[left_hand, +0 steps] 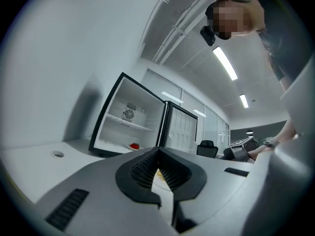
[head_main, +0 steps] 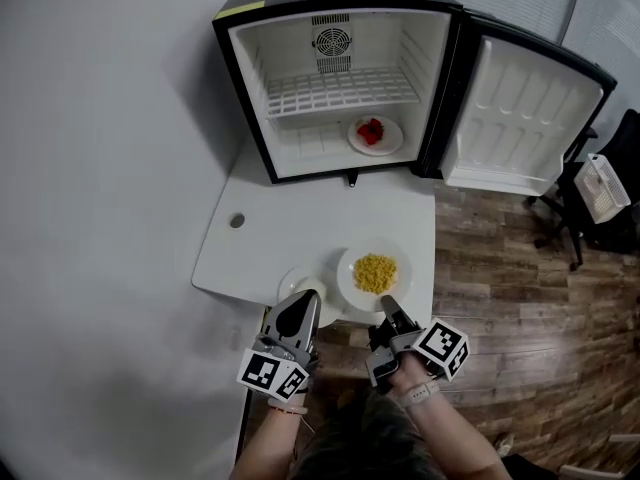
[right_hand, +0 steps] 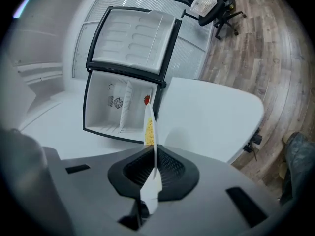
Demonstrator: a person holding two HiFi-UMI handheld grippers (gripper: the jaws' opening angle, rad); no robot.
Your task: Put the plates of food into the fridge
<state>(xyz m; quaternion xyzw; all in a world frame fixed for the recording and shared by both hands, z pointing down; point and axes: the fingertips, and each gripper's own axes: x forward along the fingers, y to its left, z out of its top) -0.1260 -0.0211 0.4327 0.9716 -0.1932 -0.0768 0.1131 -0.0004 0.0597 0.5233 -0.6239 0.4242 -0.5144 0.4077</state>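
Jaws, right: the right gripper (right_hand: 155, 162) is clamped on the near rim of the white round plate of yellow food (head_main: 350, 280). In the right gripper view we see that rim edge-on, running straight between the two black ribbed pads (right_hand: 170, 167).
Jaws, left: the left gripper (left_hand: 158, 167) has its tips together. A white sliver with a yellow tinge shows in the slit behind them, and we cannot tell what it is.
Pose, right: we read the right gripper as rolled onto its side, with one jaw over the rim and one under it. It points forward and slightly down at the fridge, and the right hand (head_main: 408, 370) sits behind its marker cube (head_main: 442, 346).
Pose, left: the left gripper is held upright and about level, just left of the plate and pointing the same way. The left forearm (head_main: 268, 448) trails behind it.
Plate position: it sits at the near edge of the white table (head_main: 300, 228), between the two grippers. We cannot tell whether it rests there or hangs clear.
Fridge: the small black fridge with white lining (head_main: 300, 53) stands at the far end of the table. Its door (head_main: 520, 118) is swung wide to the right.
Inside: a white plate of red food (head_main: 392, 144) lies on the fridge floor, below the wire shelf (head_main: 340, 90).
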